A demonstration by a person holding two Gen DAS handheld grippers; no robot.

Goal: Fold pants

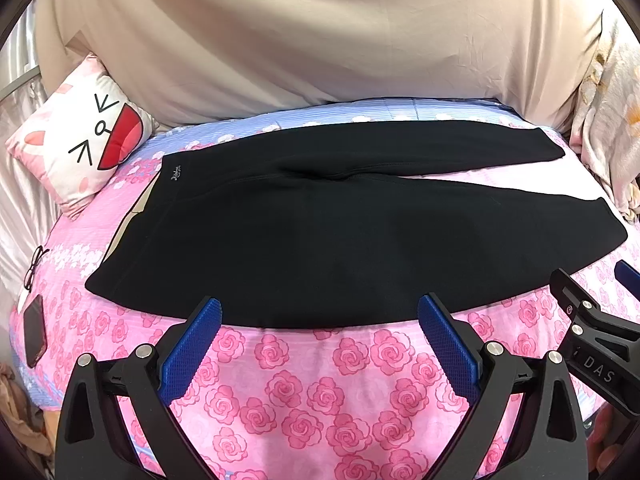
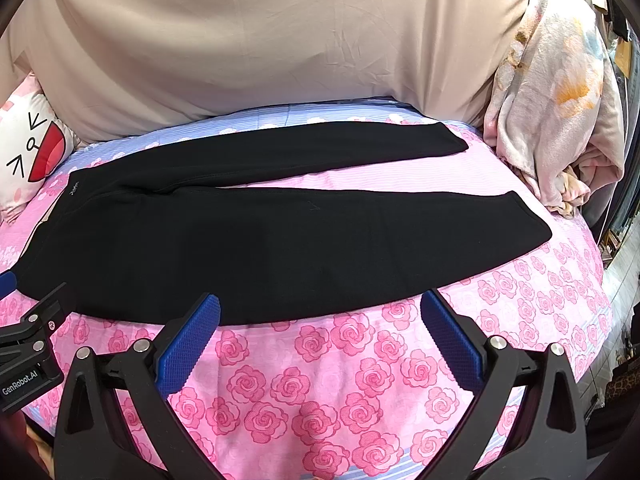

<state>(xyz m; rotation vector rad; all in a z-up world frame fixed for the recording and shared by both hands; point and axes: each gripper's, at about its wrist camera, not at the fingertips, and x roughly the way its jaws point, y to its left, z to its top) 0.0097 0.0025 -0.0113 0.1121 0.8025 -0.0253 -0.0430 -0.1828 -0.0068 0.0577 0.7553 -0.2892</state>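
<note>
Black pants (image 1: 340,240) lie flat on the rose-print bedsheet (image 1: 320,392), waistband to the left, both legs spread apart toward the right. They also show in the right wrist view (image 2: 280,248). My left gripper (image 1: 319,312) is open and empty, held just in front of the near edge of the pants at the hip. My right gripper (image 2: 320,310) is open and empty, in front of the near leg's edge. The right gripper's body shows at the right edge of the left wrist view (image 1: 592,332).
A cat-face pillow (image 1: 80,148) sits at the back left. A beige cover (image 1: 320,40) rises behind the bed. A crumpled floral blanket (image 2: 560,120) lies at the right. Glasses (image 1: 34,268) and a phone (image 1: 34,336) rest near the left edge.
</note>
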